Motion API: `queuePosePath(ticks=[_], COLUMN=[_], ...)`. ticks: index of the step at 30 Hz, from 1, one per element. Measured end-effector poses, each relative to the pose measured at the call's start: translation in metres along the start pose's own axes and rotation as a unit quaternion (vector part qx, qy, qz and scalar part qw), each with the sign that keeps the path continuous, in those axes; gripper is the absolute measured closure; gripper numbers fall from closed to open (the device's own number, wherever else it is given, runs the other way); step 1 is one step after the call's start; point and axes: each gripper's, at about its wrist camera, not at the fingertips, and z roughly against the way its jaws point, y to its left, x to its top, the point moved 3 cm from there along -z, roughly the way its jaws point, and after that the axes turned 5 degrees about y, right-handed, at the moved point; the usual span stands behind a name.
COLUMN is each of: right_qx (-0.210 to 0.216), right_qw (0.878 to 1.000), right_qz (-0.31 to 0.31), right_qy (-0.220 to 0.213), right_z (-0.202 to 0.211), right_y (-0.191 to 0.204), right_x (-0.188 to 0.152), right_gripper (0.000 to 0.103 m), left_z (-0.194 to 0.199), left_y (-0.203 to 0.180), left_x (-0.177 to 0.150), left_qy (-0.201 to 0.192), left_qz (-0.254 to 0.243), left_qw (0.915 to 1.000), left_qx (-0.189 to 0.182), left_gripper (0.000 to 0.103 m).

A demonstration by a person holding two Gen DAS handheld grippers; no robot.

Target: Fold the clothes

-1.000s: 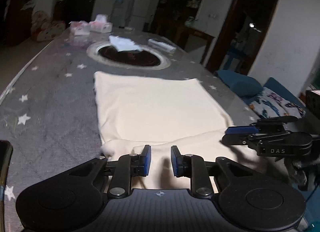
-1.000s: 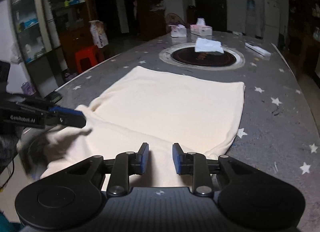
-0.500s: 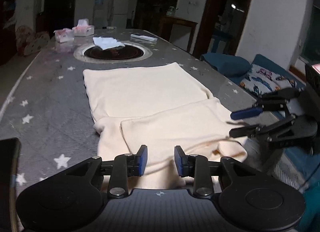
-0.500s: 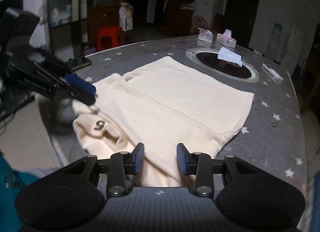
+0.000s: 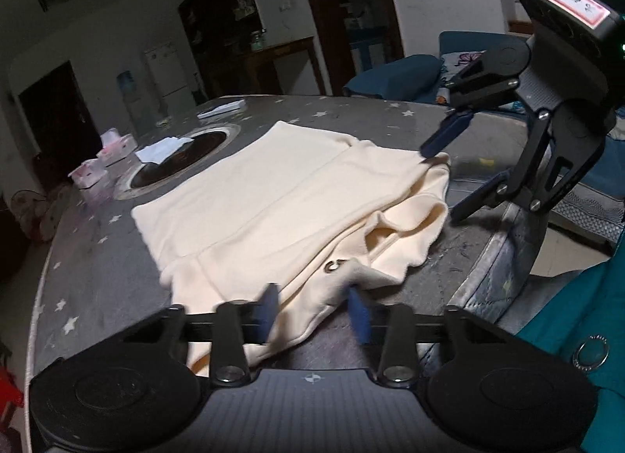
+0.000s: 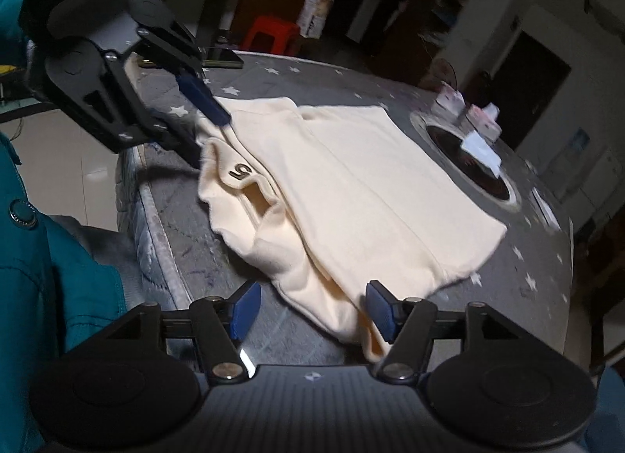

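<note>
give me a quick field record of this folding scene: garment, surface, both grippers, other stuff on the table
garment: cream garment, partly folded, collar end bunched near the table edge, small metal logo showing
surface: grey star-print table
left gripper: closing, garment edge between its fingers
right gripper: opening, garment edge between its fingers, not pinched
other items: tissue packs, white cloth on the round inset hob

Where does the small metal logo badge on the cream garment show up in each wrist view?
Left wrist view: the metal logo badge sits low and centre on the cream garment, just above the gripper's own fingers.
Right wrist view: the badge lies left of centre, beside the garment's bunched collar end.
Shared landmark: the round black burner sunk in the table beyond the garment.
</note>
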Motion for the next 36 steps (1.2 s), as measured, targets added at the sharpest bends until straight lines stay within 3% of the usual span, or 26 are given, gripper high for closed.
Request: queuePosePath(ticks=[1, 3, 8, 13, 17, 21, 22, 24, 26, 27, 28, 30, 36], right_qx=[0.001, 0.008, 0.027, 0.045, 0.059, 0.048, 0.049, 0.054, 0.062, 0.065, 0.070, 0.076, 0.077], right_qw=[1.000, 1.000, 0.998, 0.995, 0.994, 0.995, 0.994, 0.992, 0.989, 0.988, 0.986, 0.982, 0.975], right_qz=[0.001, -0.004, -0.035, -0.072, -0.075, -0.080, -0.088, -0.108, -0.126, -0.136, -0.146, -0.168, -0.197], right_qy=[-0.004, -0.013, -0.036, -0.047, -0.044, -0.041, -0.041, -0.039, -0.041, -0.043, -0.046, -0.051, -0.066], right_z=[-0.002, -0.005, -0.009, -0.008, -0.003, -0.011, -0.015, -0.025, -0.029, -0.029, -0.029, -0.027, -0.021], right_y=[0.000, -0.002, -0.011, -0.023, -0.021, -0.020, -0.022, -0.028, -0.032, -0.035, -0.039, -0.047, -0.058], right_x=[0.001, 0.005, 0.013, 0.016, 0.014, 0.014, 0.015, 0.017, 0.021, 0.022, 0.024, 0.026, 0.032], right_gripper=[0.042, 0.052, 0.065, 0.063, 0.054, 0.059, 0.061, 0.081, 0.087, 0.090, 0.090, 0.091, 0.092], left_z=[0.000, 0.000, 0.000, -0.011, -0.023, -0.026, -0.026, -0.023, -0.017, -0.013, -0.010, -0.004, 0.000], left_y=[0.003, 0.010, 0.036, 0.053, 0.063, 0.064, 0.064, 0.063, 0.060, 0.059, 0.057, 0.054, 0.045], left_x=[0.002, 0.006, 0.022, 0.033, 0.036, 0.036, 0.035, 0.032, 0.029, 0.026, 0.023, 0.016, -0.002], left_qy=[-0.002, -0.010, -0.033, -0.038, -0.027, -0.024, -0.022, -0.019, -0.017, -0.016, -0.015, -0.014, -0.002], left_qz=[0.006, 0.022, 0.078, 0.111, 0.127, 0.127, 0.127, 0.125, 0.117, 0.111, 0.106, 0.094, 0.056], left_qw=[1.0000, 0.9996, 0.9960, 0.9926, 0.9908, 0.9907, 0.9907, 0.9912, 0.9925, 0.9933, 0.9941, 0.9954, 0.9983], left_qx=[-0.005, -0.015, -0.028, -0.033, -0.039, -0.045, -0.045, -0.040, -0.032, -0.027, -0.022, -0.012, 0.015], left_gripper=[0.084, 0.090, 0.092, 0.093, 0.093, 0.093, 0.092, 0.087, 0.083, 0.076, 0.066, 0.060, 0.056])
